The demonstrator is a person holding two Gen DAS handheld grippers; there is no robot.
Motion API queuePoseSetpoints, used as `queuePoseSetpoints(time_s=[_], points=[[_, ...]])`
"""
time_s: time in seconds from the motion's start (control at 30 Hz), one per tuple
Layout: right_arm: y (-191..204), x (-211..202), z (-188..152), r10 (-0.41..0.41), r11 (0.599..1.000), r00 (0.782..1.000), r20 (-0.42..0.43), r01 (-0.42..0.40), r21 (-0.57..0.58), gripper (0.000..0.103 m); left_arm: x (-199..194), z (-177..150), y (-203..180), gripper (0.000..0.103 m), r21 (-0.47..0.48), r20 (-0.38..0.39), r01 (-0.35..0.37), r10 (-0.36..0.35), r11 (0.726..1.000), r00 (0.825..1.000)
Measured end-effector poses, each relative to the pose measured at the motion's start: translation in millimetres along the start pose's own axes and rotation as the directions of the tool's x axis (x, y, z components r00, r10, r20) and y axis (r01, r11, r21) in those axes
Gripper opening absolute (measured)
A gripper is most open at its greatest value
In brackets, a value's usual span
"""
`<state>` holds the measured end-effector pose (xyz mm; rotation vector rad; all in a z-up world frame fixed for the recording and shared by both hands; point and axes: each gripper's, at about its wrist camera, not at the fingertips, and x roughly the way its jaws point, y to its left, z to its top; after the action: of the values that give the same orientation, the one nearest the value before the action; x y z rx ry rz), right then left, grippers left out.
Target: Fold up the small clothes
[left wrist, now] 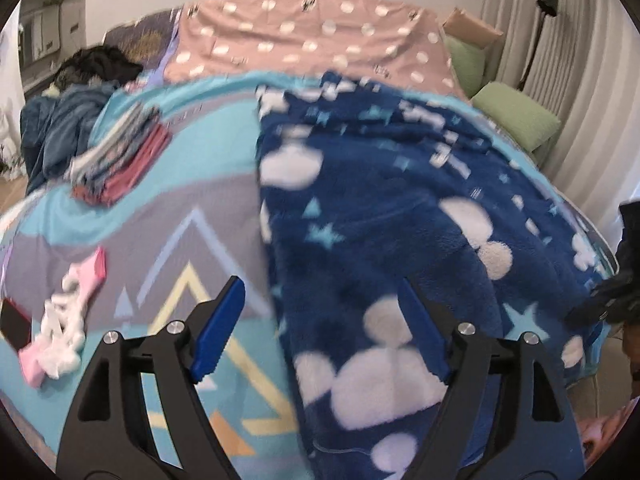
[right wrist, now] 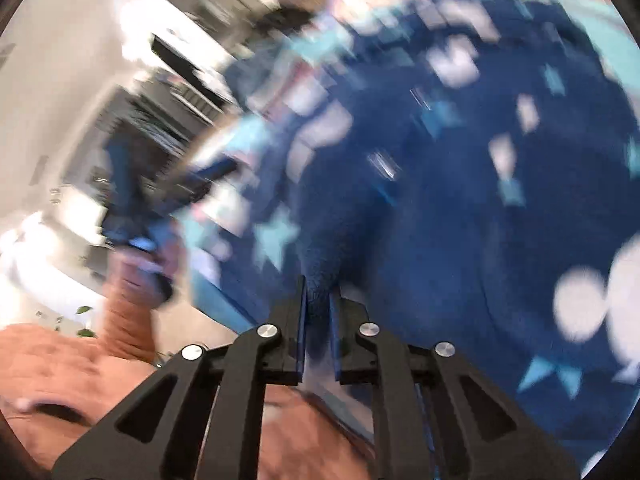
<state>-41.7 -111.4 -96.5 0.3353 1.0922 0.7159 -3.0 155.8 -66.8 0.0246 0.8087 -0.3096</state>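
A dark blue fleece garment [left wrist: 380, 216] with white mouse heads and pale stars lies spread over the right half of the bed. My left gripper [left wrist: 320, 320] is open and empty, hovering above the garment's left edge. My right gripper [right wrist: 318, 300] is shut on a fold of the same blue fleece [right wrist: 440, 200] and holds it up; this view is heavily blurred. The right gripper also shows as a dark shape at the right edge of the left wrist view [left wrist: 616, 296].
A stack of folded clothes [left wrist: 120, 156] sits at the left on the turquoise and grey bedspread [left wrist: 180, 240]. Pink and white socks [left wrist: 68, 320] lie near the left front. A pink spotted cover [left wrist: 312, 36], green pillows [left wrist: 516, 116] and dark clothing [left wrist: 68, 120] lie further back.
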Motion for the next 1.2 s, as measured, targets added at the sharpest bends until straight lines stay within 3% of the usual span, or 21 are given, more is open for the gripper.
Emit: queuePoseSetpoints(time_s=[0.03, 0.13, 0.2, 0.33, 0.4, 0.47, 0.6, 0.67, 0.7, 0.73, 0.87, 0.9, 0.97, 1.0, 1.07, 1.2], points=[[-8.5, 9.3, -4.3, -0.022, 0.999, 1.0, -0.022, 0.023, 0.025, 0.012, 3.4, -5.1, 2.0, 0.08, -0.008, -0.031, 0.0, 0.0, 1.0, 1.0], [-12.1, -0.3, -4.0, -0.008, 1.0, 1.0, 0.023, 0.007, 0.028, 0.017, 1.8, -19.1, 4.4, 0.08, 0.0, -0.066, 0.001, -0.001, 1.0, 0.998], [-10.9, -9.9, -1.5, -0.011, 1.0, 0.998, 0.064, 0.009, 0.024, 0.032, -2.5, -26.2, 6.3, 0.08, 0.0, -0.074, 0.009, -0.009, 1.0, 0.997], [-15.4, -29.2, 4.8, -0.081, 0.996, 0.987, 0.135, 0.075, 0.045, 0.046, -5.1, -41.7, 12.5, 0.08, -0.05, -0.1, 0.041, -0.046, 0.998, 0.994], [-26.5, -45.2, 5.9, -0.139, 0.989, 0.973, 0.182, 0.126, 0.08, 0.052, -5.6, -48.7, 15.9, 0.08, -0.091, -0.099, 0.042, -0.051, 0.995, 0.994], [-45.0, -71.5, -3.4, -0.209, 0.969, 0.941, 0.265, 0.164, 0.183, 0.055, -8.0, -51.1, 15.7, 0.079, -0.107, -0.089, 0.045, -0.054, 0.993, 0.995], [-87.0, -101.1, -27.1, -0.336, 0.903, 0.895, 0.293, 0.216, 0.372, 0.055, -10.6, -52.6, 11.1, 0.078, -0.101, -0.092, 0.062, -0.071, 0.993, 0.993], [-101.3, -107.6, -40.3, -0.353, 0.875, 0.888, 0.293, 0.203, 0.44, 0.055, -13.6, -54.1, 7.8, 0.078, -0.115, -0.098, 0.118, -0.13, 0.986, 0.987], [-105.5, -106.4, -46.9, -0.355, 0.864, 0.89, 0.287, 0.194, 0.465, 0.055, -14.4, -57.8, 4.2, 0.078, -0.141, -0.105, 0.203, -0.219, 0.969, 0.97], [-111.1, -103.3, -53.4, -0.349, 0.853, 0.896, 0.275, 0.182, 0.489, 0.055, -14.6, -60.8, 0.7, 0.078, -0.153, -0.11, 0.246, -0.264, 0.957, 0.958], [-119.1, -91.3, -65.2, -0.286, 0.857, 0.915, 0.283, 0.112, 0.503, 0.06, -14.2, -65.7, -7.9, 0.076, -0.092, -0.112, 0.233, -0.242, 0.968, 0.964], [-119.4, -90.7, -65.4, -0.268, 0.864, 0.919, 0.291, 0.095, 0.495, 0.063, -13.5, -64.5, -4.6, 0.069, -0.114, -0.108, 0.239, -0.251, 0.964, 0.962], [-118.3, -83.2, -61.3, -0.172, 0.882, 0.938, 0.301, 0.01, 0.471, 0.065, -11.1, -59.4, 6.7, 0.041, -0.184, -0.097, 0.278, -0.299, 0.943, 0.949], [-120.0, -78.8, -59.0, -0.11, 0.887, 0.949, 0.296, -0.04, 0.459, 0.069, -7.7, -57.6, 13.0, 0.019, -0.231, -0.086, 0.336, -0.364, 0.913, 0.928], [-120.5, -69.1, -51.6, -0.049, 0.894, 0.954, 0.295, -0.09, 0.439, 0.071, -4.2, -59.0, 18.6, 0.015, -0.289, -0.057, 0.373, -0.404, 0.882, 0.913], [-127.3, -75.3, -49.9, 0.003, 0.864, 0.947, 0.323, -0.165, 0.476, 0.071, -17.3, -63.2, 11.7, 0.013, -0.256, -0.027, 0.349, -0.367, 0.902, 0.93]])
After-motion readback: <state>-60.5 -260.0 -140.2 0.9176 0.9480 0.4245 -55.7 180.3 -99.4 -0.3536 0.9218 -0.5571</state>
